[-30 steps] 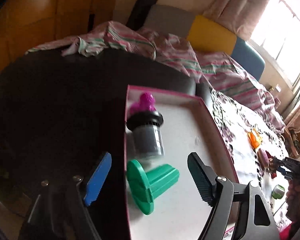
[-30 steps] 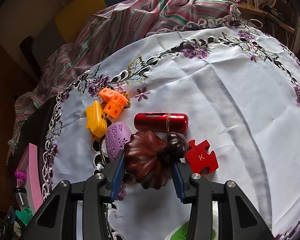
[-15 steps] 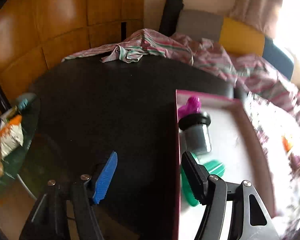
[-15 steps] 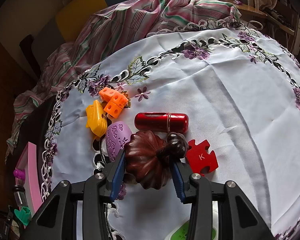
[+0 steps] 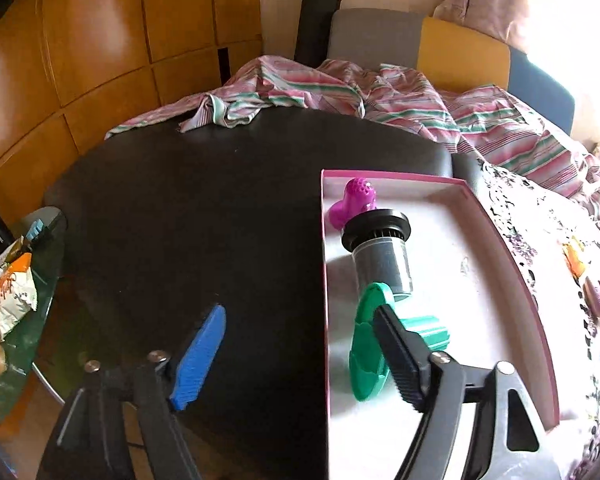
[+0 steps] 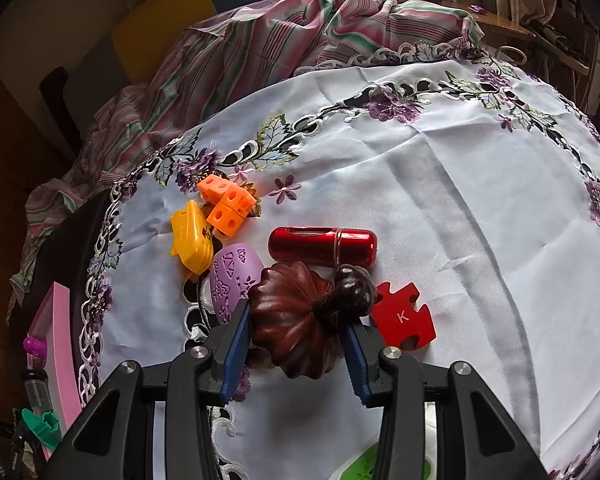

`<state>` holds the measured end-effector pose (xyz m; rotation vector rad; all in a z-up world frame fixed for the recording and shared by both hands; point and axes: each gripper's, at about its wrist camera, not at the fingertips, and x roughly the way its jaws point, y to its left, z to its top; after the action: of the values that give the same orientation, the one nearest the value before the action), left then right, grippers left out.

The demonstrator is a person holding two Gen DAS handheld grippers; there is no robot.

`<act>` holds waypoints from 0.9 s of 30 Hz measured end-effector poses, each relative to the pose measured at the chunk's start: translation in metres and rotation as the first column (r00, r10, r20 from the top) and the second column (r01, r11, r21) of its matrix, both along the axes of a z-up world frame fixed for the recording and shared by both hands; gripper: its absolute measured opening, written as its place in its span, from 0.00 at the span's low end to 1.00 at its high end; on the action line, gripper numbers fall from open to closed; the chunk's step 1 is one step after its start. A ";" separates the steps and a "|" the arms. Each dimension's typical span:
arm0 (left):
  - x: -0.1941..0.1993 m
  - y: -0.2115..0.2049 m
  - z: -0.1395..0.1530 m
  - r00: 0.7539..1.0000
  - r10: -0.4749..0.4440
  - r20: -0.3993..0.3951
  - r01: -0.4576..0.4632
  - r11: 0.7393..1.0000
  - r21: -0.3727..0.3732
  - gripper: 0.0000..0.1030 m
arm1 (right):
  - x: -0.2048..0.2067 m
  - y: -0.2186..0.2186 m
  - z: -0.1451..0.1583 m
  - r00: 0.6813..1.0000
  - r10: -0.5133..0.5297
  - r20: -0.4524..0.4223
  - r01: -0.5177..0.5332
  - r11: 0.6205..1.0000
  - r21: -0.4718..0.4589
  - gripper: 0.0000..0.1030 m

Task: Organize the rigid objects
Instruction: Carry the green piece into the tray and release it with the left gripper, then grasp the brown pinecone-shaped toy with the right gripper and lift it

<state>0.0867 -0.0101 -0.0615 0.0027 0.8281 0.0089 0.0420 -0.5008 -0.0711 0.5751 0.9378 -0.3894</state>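
A pink-walled tray (image 5: 512,280) with a white floor holds a magenta piece (image 5: 354,200), a black-capped grey cylinder (image 5: 382,256) and a green flanged piece (image 5: 366,344). My left gripper (image 5: 298,356) hovers over the tray's left wall, jaws opening, gripping nothing; its dark finger (image 5: 396,356) overlaps the green piece. On the white embroidered cloth (image 6: 460,200), my right gripper (image 6: 296,352) is shut on a dark red-brown pumpkin-shaped object (image 6: 292,320). Around it lie a purple egg (image 6: 232,276), a red capsule (image 6: 322,246), a red "K" puzzle piece (image 6: 404,316), a yellow toy (image 6: 192,236) and orange cubes (image 6: 226,204).
A dark round tabletop (image 5: 188,208) spreads left of the tray. Striped fabric (image 5: 340,92) is bunched along the far edge before coloured cushions. A glass side table (image 5: 20,320) with snack packets stands at the lower left. The tray's pink wall (image 6: 56,340) sits off the cloth's left edge.
The left gripper's view has swung left, so the tray now sits to the right and the green piece is behind the right finger. The right gripper and the pumpkin have not moved.
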 end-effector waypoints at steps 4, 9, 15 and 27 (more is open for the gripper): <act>-0.012 -0.005 0.010 1.000 -0.018 0.026 0.019 1.000 -0.016 0.82 | 0.000 0.000 0.000 1.000 0.001 0.000 -0.001 1.000 -0.006 0.42; -0.027 -0.015 0.019 0.997 -0.063 0.038 0.064 0.997 -0.031 0.84 | 0.001 0.002 0.002 1.000 0.006 -0.002 -0.006 1.000 -0.023 0.42; -0.037 -0.026 0.024 0.994 -0.102 0.039 0.104 0.994 -0.029 0.85 | 0.001 0.004 0.004 1.000 0.012 -0.002 -0.012 0.999 -0.040 0.42; -0.041 -0.029 0.020 0.993 -0.119 0.013 0.119 0.992 -0.029 0.85 | -0.006 0.003 0.014 0.999 0.000 0.037 0.001 0.999 -0.043 0.42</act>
<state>0.0452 -0.0392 -0.0412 0.0239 0.8154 -0.1155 0.0357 -0.4978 -0.0570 0.5418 0.8919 -0.3973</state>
